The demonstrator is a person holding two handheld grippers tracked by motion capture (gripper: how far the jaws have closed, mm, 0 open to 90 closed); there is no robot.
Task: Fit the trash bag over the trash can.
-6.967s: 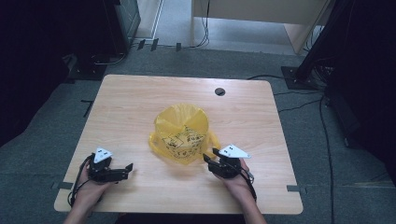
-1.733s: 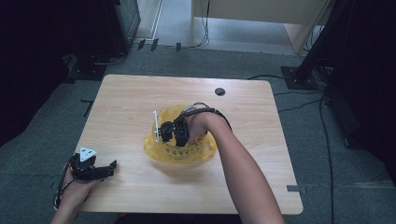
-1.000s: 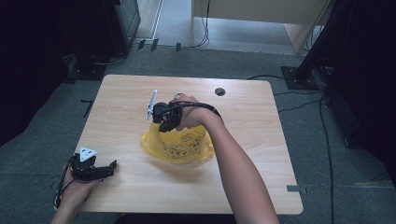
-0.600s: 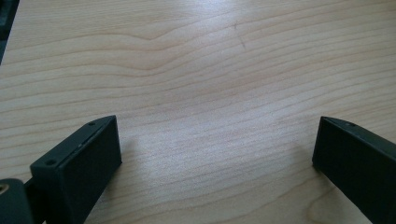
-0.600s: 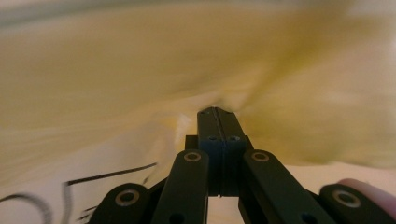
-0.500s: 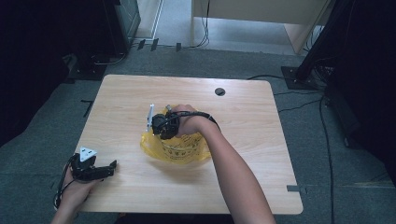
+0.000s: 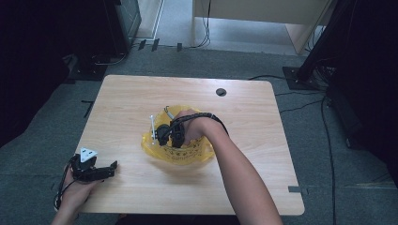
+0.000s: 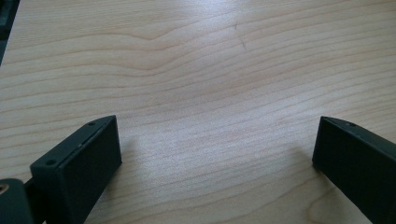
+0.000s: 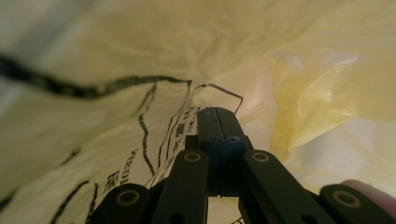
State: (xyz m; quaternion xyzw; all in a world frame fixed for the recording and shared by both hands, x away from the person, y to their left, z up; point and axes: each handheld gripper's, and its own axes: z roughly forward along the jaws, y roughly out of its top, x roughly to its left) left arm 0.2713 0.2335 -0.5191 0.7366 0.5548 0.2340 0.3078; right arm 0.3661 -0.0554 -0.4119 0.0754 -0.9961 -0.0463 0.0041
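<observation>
Crumpled yellow plastic bag (image 7: 180,150) with black print was seen mid-table, its thin film pinched between the closed jaws of the right gripper (image 9: 218,114). Left gripper (image 7: 110,167) was held wide apart over the wooden table (image 7: 263,154), well apart.

Thin, glossy, crinkled yellow plastic bag (image 7: 187,152) on a smooth matt wooden table (image 7: 263,122).

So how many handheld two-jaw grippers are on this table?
2: the left gripper rests at the near left corner; the right gripper is mid-table in the crumpled yellow plastic bag.
</observation>
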